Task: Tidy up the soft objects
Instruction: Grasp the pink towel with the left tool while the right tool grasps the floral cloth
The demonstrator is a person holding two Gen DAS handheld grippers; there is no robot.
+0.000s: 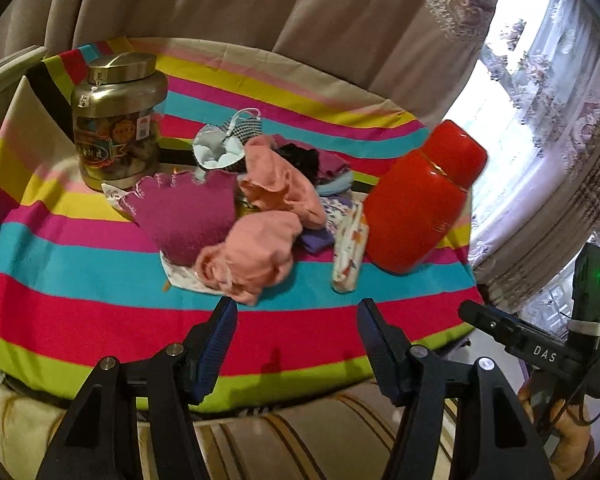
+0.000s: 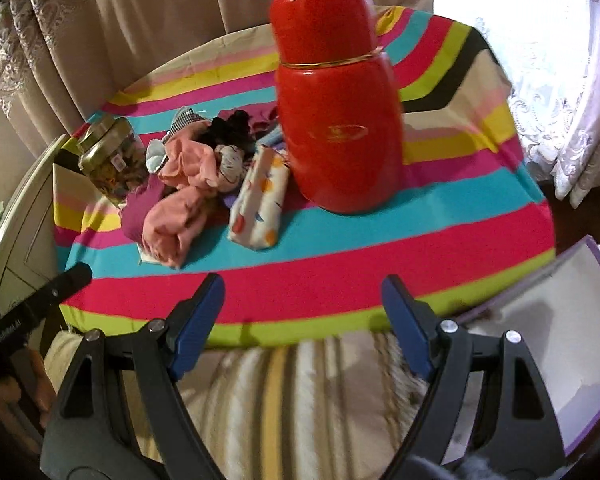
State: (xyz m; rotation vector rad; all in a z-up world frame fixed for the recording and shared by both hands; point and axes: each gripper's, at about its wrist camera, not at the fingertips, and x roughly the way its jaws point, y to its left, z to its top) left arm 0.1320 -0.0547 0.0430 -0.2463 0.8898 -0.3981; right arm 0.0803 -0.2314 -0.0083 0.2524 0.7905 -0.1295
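A heap of soft things lies mid-table on the striped cloth: a magenta felt piece (image 1: 184, 220), pink garments (image 1: 260, 256) (image 2: 180, 216), dark and purple cloths (image 1: 300, 160) behind, and a white patterned pouch (image 1: 350, 252) (image 2: 260, 204) at the heap's right. My left gripper (image 1: 296, 312) hovers open over the table's near edge, just short of the pink garment, nothing between its blue pads. My right gripper (image 2: 302, 292) also stands open and empty over the near edge, in front of the pouch and the red flask.
A tall red flask (image 1: 420, 200) (image 2: 336, 112) stands right of the heap. A gold-lidded jar (image 1: 118, 120) (image 2: 112, 156) stands at its left. Curtains hang behind the round table (image 1: 100, 320). A striped cushion (image 2: 284, 400) lies below the near edge, a white box (image 2: 560, 344) at right.
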